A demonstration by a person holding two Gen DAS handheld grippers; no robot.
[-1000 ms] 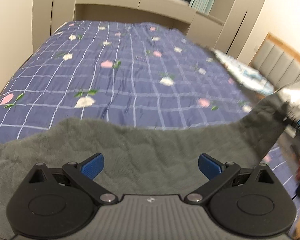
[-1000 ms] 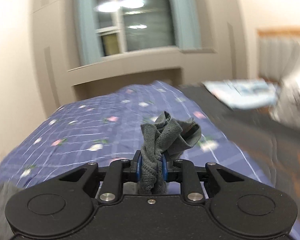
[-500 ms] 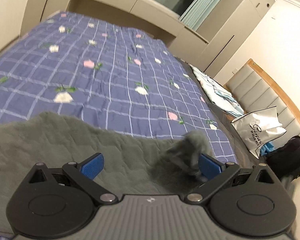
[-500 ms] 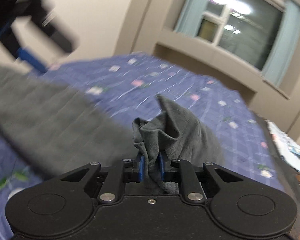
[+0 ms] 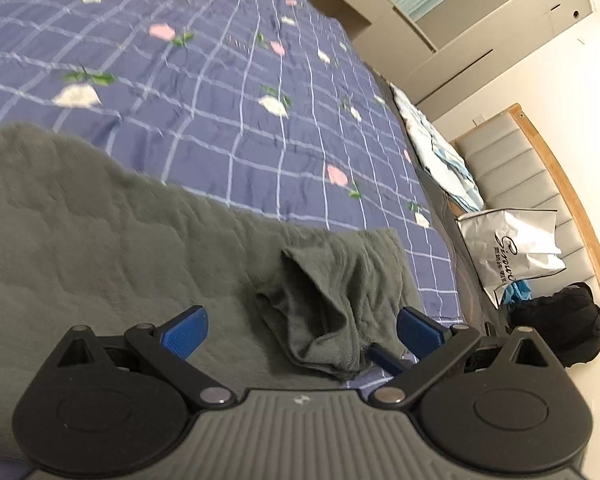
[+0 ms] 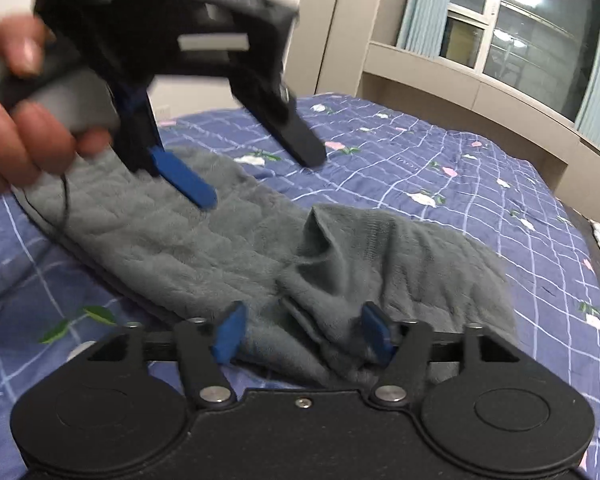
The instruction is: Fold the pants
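The right gripper [image 6: 302,336] had just sprung open, dropping the bunched cuff onto the grey pants [image 6: 204,240] near the bed's [image 5: 220,92] edge. The left gripper [image 5: 300,330] hung wide open, empty. I'd flatten that lump before creasing further.

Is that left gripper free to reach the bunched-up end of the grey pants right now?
Probably yes. The left gripper is open and empty, and the bunched end lies just ahead on the pants. The open right gripper sits close by and may crowd it.

bed [image 5: 228,92]: blue plaid floral cover | window [image 6: 512,20]: dark, teal curtains | headboard [image 5: 540,184]: padded grey
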